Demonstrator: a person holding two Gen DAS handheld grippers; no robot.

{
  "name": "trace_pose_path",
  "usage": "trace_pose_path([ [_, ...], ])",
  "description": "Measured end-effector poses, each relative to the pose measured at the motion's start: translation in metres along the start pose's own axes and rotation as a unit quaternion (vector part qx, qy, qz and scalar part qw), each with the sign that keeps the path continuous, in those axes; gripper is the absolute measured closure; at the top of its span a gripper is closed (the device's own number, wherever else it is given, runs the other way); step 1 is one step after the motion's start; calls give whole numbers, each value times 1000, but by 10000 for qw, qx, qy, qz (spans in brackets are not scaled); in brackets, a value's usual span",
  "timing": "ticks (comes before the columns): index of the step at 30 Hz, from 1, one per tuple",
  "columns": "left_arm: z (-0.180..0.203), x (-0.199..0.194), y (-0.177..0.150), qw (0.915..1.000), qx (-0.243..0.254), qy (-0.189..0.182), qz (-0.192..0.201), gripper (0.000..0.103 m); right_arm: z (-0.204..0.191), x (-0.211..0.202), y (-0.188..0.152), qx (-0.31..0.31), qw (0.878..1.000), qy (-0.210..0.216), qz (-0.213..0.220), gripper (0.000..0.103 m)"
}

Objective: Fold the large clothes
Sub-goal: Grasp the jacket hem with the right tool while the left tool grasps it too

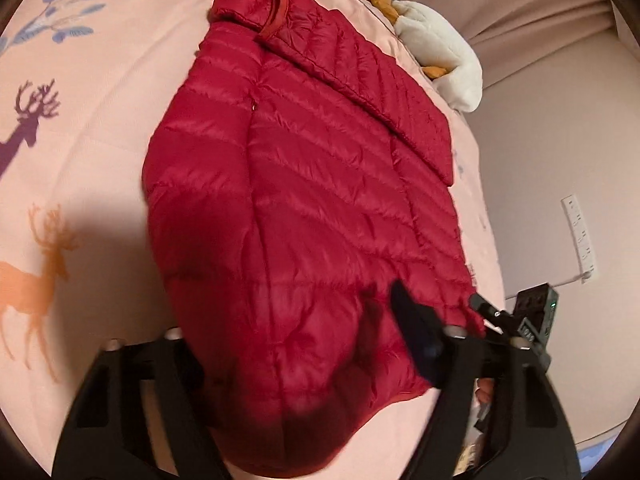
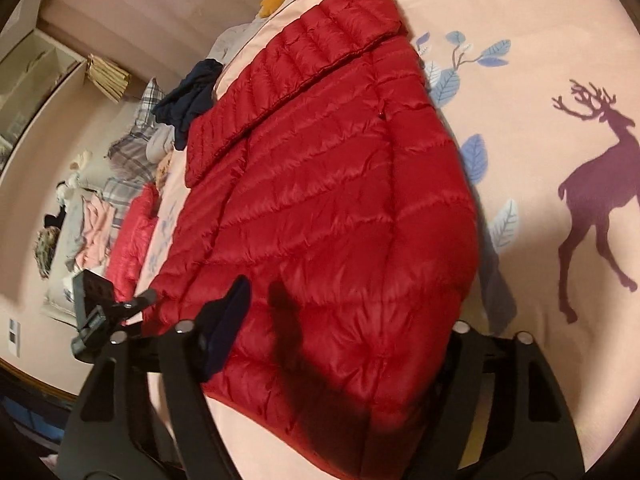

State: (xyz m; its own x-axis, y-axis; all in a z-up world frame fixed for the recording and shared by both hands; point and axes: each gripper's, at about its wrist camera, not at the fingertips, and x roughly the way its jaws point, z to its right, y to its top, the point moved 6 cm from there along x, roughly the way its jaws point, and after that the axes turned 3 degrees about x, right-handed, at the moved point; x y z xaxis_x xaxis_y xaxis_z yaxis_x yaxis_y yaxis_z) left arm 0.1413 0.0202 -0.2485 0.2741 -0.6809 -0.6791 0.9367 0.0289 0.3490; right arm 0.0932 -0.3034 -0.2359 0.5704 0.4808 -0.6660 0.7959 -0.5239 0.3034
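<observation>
Left wrist view: red puffer jacket [image 1: 312, 200] flat on the bed [image 1: 100, 140], sleeve folded in. Left hand-held gripper [image 1: 304, 344] and right hand-held gripper [image 2: 340, 320] straddle the hem, jaws apart, nothing pinched. Light, slippery, springy; grab the hem corners.

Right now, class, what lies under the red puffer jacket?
The red puffer jacket lies on a pink bedcover printed with deer and leaves. Whatever print or object sits directly beneath the jacket is covered.

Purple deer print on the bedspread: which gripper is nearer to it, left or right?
Right, probably. The purple deer lies close beside the right gripper. From the left gripper, it lies farther ahead, off to one side.
</observation>
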Motion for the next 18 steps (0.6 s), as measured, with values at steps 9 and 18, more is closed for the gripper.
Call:
trace_pose_path([
  [9,-20,-11,-9,9997,-206,109,-22,64,7,-7,-21,30,9999,120,-120,47],
  [18,31,-24,5,9899,953,1031,209,87,-24,-17,-10,-620,9975,-104,328,89],
])
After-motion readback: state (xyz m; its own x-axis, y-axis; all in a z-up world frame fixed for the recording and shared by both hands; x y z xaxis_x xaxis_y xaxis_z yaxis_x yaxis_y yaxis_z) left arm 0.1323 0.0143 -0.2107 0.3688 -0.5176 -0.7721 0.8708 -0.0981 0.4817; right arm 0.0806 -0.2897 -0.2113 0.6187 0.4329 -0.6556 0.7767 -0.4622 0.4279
